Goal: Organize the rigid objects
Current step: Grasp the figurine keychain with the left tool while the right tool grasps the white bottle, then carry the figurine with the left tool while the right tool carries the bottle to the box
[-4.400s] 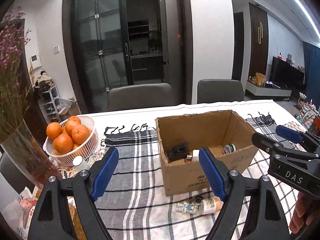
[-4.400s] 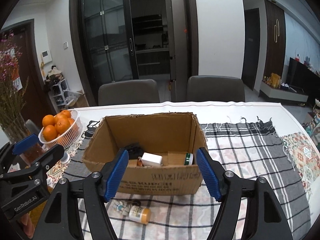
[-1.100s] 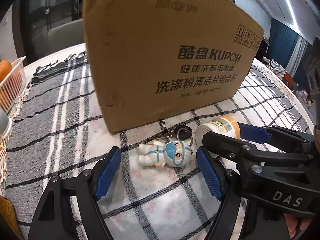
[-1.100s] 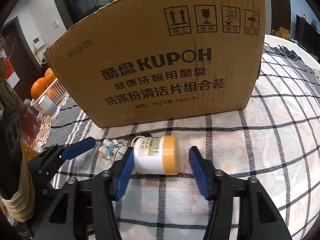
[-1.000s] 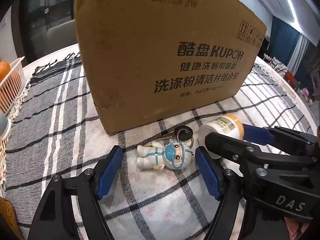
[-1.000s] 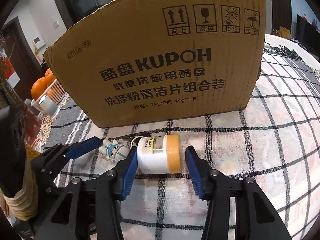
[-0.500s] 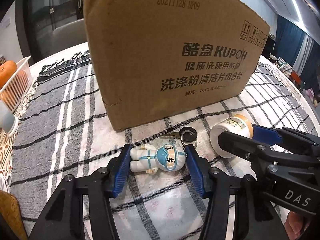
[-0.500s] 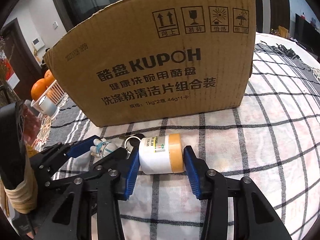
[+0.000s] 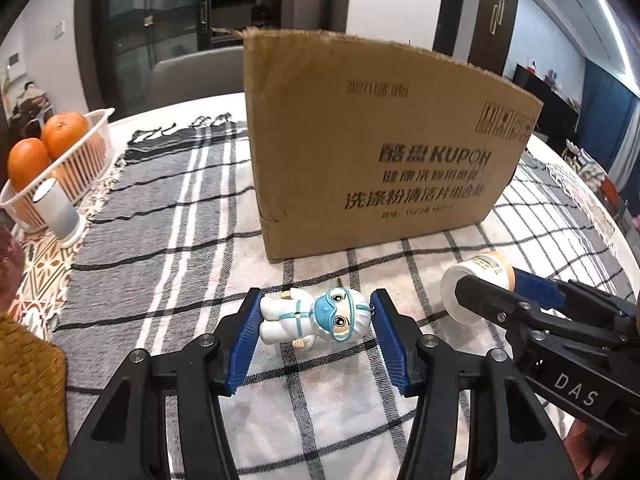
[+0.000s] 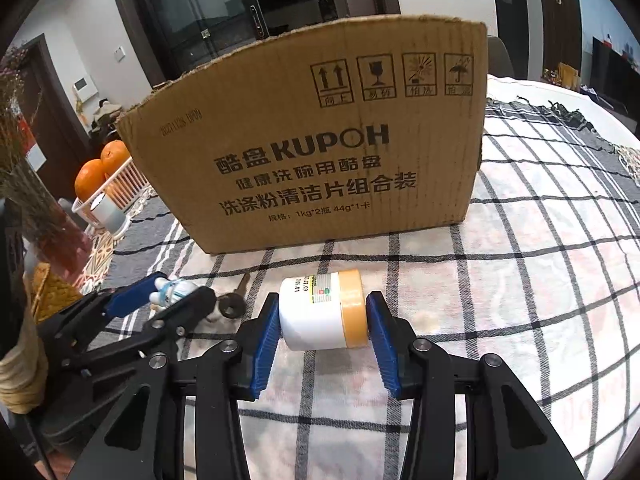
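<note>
The left gripper (image 9: 314, 322) has its blue pads pressed against both ends of a small white figurine (image 9: 314, 320) with a blue mask and goggles, which lies crosswise between them, feet at the left pad and hooded head at the right. Whether the figurine touches the checked tablecloth (image 9: 180, 240) beneath cannot be told. Off to that gripper's right, the right gripper (image 10: 322, 314) is clamped on a white bottle with an orange cap (image 10: 324, 312), lying on its side with the base at the left pad and the cap at the right; its label print is too small to read. In the left wrist view only the bottle's white base and a sliver of cap show past the right gripper's black finger. Just left of the bottle, a dark key and ring (image 10: 232, 302) lie on the cloth, partly hidden behind the left gripper's finger. Straight ahead of both grippers stands a cardboard box (image 10: 320, 152) printed KUPOH; only its outer wall shows, the inside is hidden. Farther off to the left sit a white cup (image 9: 56, 212) and a white basket (image 9: 88, 156) of oranges (image 9: 64, 128), cut off by the edge of the view.
</note>
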Tool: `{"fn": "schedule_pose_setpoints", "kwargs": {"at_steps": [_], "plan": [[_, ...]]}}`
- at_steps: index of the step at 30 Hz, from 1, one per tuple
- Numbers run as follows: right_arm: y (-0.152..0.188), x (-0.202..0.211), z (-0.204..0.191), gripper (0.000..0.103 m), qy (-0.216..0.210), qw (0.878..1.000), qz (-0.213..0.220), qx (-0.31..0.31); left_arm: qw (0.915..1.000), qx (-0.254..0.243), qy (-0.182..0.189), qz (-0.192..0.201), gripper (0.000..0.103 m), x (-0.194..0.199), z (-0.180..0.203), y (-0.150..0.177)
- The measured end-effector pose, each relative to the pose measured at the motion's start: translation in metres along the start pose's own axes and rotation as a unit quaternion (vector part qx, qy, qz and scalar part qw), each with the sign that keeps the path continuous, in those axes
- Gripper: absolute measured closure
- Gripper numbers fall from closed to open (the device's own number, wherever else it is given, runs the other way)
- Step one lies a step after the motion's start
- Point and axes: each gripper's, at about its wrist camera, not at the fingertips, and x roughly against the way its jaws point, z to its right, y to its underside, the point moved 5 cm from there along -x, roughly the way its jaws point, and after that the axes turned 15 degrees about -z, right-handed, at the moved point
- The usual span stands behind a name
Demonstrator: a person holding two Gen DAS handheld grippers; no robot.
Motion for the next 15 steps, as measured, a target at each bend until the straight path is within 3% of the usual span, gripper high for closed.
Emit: {"fn": "schedule_pose_setpoints", "kwargs": {"at_steps": [15], "plan": [[-0.001, 0.053, -0.002, 0.060, 0.016, 0.998, 0.059, 0.026, 0.9989, 0.028, -0.007, 0.037, 0.049, 0.048, 0.011, 0.001]]}}
